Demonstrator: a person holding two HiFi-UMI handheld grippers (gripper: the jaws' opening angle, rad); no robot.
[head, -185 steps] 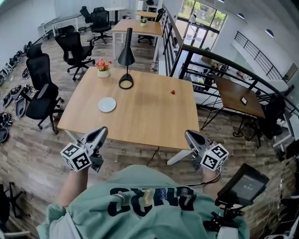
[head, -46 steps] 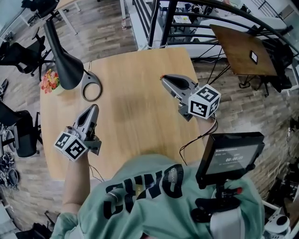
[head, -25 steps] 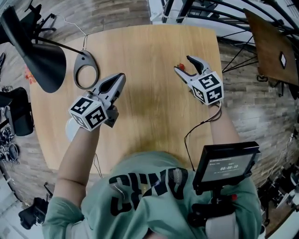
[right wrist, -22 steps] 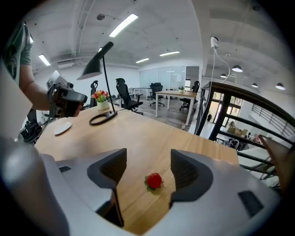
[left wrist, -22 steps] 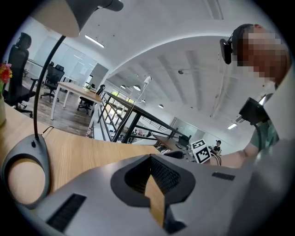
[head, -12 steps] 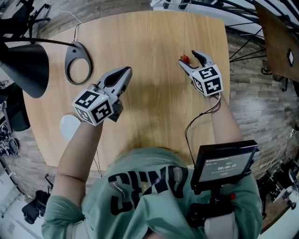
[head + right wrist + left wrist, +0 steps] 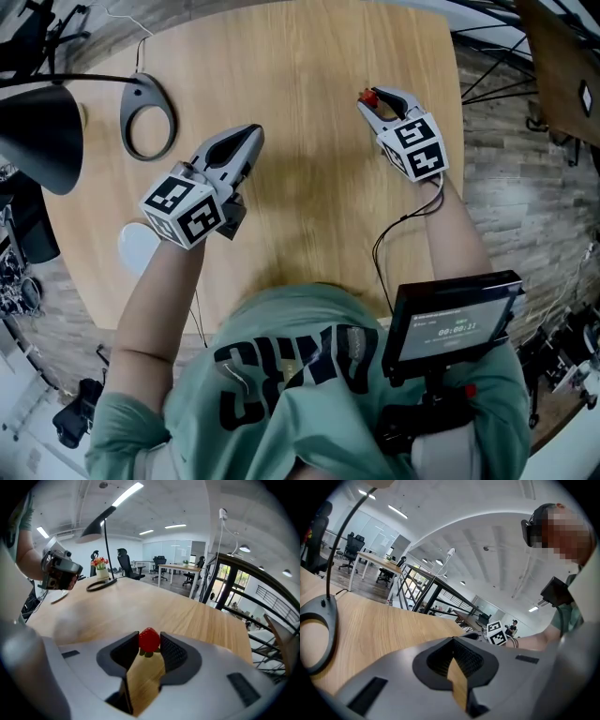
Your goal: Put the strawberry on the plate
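Right gripper [image 7: 367, 97] closing on small red strawberry [image 7: 149, 640], caught at jaw tips only: may pop out, bruise. Left gripper [image 7: 249, 138] pressed together.

Your head camera is looking steeply down at the table [image 7: 309, 94]; both gripper cameras are skimming it, facing each other.

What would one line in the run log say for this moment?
step: grasp | right gripper: jaws closing on strawberry | left gripper: shut, empty | plate: strawberry not yet on it
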